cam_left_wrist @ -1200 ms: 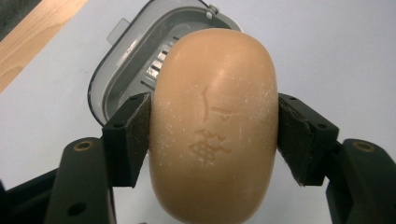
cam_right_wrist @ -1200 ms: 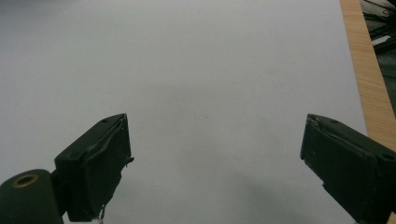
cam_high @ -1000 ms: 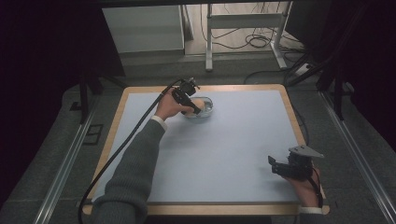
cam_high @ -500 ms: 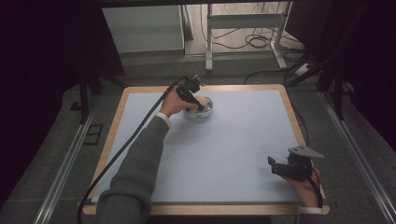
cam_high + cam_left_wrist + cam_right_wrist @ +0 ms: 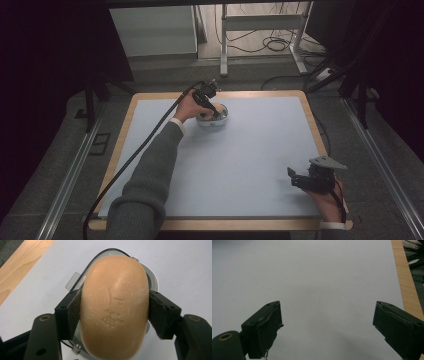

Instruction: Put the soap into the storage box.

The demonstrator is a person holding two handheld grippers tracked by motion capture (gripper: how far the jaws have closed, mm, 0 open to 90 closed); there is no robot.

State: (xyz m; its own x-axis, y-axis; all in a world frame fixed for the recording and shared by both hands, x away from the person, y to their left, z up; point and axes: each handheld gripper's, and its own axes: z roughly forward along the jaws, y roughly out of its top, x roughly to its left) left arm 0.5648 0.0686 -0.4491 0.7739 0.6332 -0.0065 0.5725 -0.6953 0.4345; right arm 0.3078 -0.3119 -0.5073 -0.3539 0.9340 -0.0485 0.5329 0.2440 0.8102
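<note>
A tan oval soap bar [image 5: 115, 307] with a stamped mark sits between the two black pads of my left gripper [image 5: 114, 312], which is shut on its sides. Directly beneath it lies a small white and clear round dish [image 5: 153, 280]; whether the soap touches it I cannot tell. In the high view the left gripper [image 5: 212, 111] is over that dish [image 5: 220, 121] near the table's far edge, left of centre. My right gripper [image 5: 293, 178] rests near the front right corner, its jaws wide open [image 5: 327, 325] with nothing between them.
The pale blue mat [image 5: 250, 150] covers the wooden table [image 5: 120, 145]. The left gripper's black cable [image 5: 140, 150] trails along the sleeve toward the front left. A wooden border [image 5: 404, 277] runs close to the right gripper's right side.
The left hand with the soap has edged slightly to the right over the dish. The right gripper has stayed where it was.
</note>
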